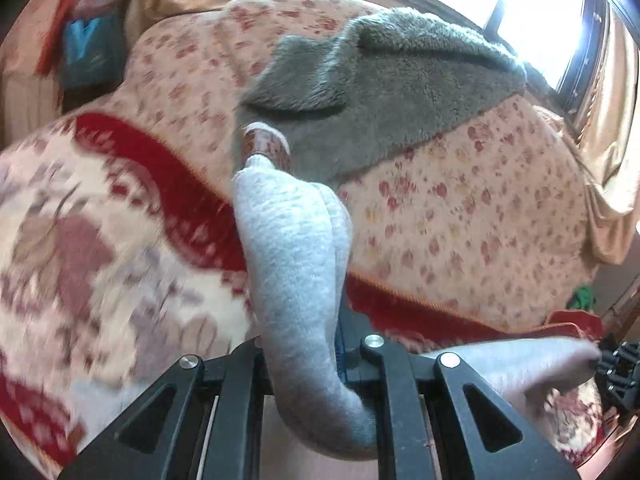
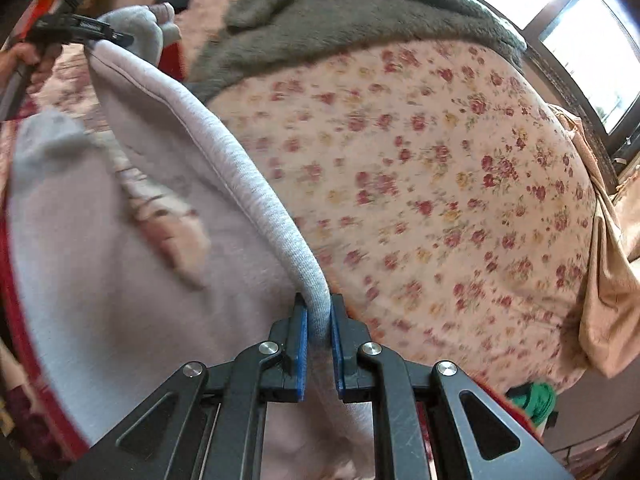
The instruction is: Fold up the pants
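Currently mid-lift: right gripper (image 2: pixel 319 320) and left gripper (image 2: pixel 106 34), 10 o'clock, both clamp light grey fleece pants (image 2: pixel 248 184); next, lay flat on floral bedsheet (image 2: pixel 440 180).

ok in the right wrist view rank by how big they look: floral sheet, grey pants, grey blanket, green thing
1. floral sheet and pants: alike in area, and the pants hang close to the camera, so unranked
2. blanket
3. green thing, smallest, partly hidden
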`<control>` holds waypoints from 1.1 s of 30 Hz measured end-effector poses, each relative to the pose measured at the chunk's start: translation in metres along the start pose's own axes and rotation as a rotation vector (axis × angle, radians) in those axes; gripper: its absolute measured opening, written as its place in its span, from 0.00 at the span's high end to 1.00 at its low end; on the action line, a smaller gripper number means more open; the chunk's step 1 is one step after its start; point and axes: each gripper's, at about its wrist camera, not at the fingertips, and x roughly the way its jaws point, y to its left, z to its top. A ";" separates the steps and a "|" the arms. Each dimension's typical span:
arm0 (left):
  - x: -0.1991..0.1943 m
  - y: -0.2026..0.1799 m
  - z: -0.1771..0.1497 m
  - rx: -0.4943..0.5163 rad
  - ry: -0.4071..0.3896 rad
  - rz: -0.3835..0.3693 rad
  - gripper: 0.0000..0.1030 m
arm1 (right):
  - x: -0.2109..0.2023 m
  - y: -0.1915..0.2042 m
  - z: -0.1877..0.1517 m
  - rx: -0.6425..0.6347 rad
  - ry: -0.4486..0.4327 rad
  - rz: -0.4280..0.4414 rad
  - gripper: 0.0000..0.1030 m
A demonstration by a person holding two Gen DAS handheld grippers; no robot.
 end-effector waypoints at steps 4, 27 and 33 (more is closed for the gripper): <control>-0.037 0.034 -0.053 -0.050 0.000 0.016 0.91 | -0.031 0.046 -0.032 0.004 0.015 0.082 0.91; -0.044 0.114 -0.131 -0.182 0.007 0.107 0.89 | 0.006 0.142 -0.112 0.184 0.126 0.237 0.89; -0.031 0.123 -0.136 -0.173 0.043 0.125 0.87 | 0.006 0.142 -0.118 0.245 0.095 0.250 0.84</control>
